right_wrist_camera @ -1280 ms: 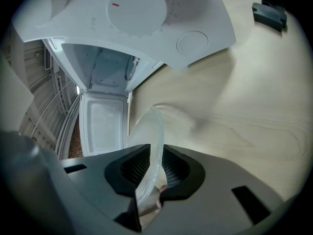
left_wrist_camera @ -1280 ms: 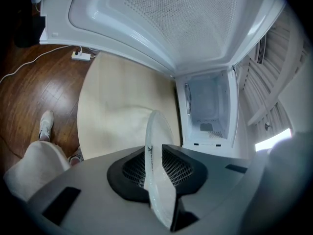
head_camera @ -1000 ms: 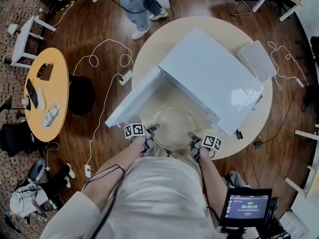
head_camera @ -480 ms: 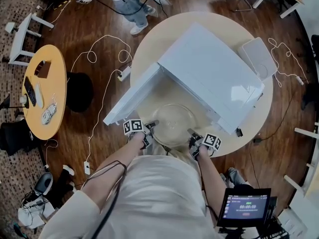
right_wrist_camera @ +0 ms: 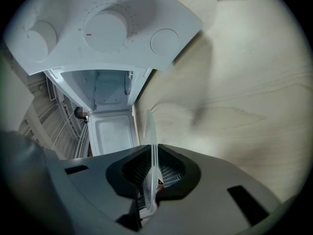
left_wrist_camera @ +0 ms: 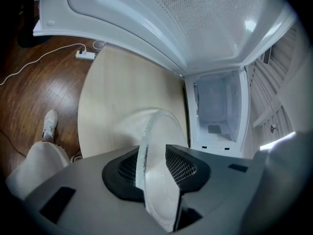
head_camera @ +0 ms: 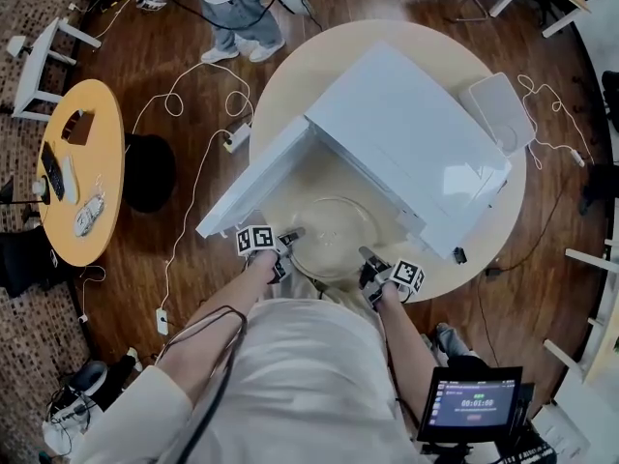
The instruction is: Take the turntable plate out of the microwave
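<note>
The clear glass turntable plate (head_camera: 334, 238) is outside the white microwave (head_camera: 406, 133), over the round table (head_camera: 290, 75) just in front of the open cavity, with the door (head_camera: 251, 196) swung out to the left. My left gripper (head_camera: 293, 235) is at the plate's left rim. Its jaws have just been opening, and the rim (left_wrist_camera: 156, 180) sits tilted and loose between them in the left gripper (left_wrist_camera: 154, 168) view. My right gripper (head_camera: 366, 255) is shut on the right rim, and the thin edge (right_wrist_camera: 150, 131) is pinched between the pads of the right gripper (right_wrist_camera: 152, 173).
A flat white box (head_camera: 498, 114) lies on the table behind the microwave. A power strip (head_camera: 237, 138) and white cables trail across the wooden floor at left. A yellow side table (head_camera: 82, 162) stands far left. A person (head_camera: 232, 8) stands beyond the table.
The plate and both grippers have hardly moved in front of the microwave. The person at the back has stepped a little to the left.
</note>
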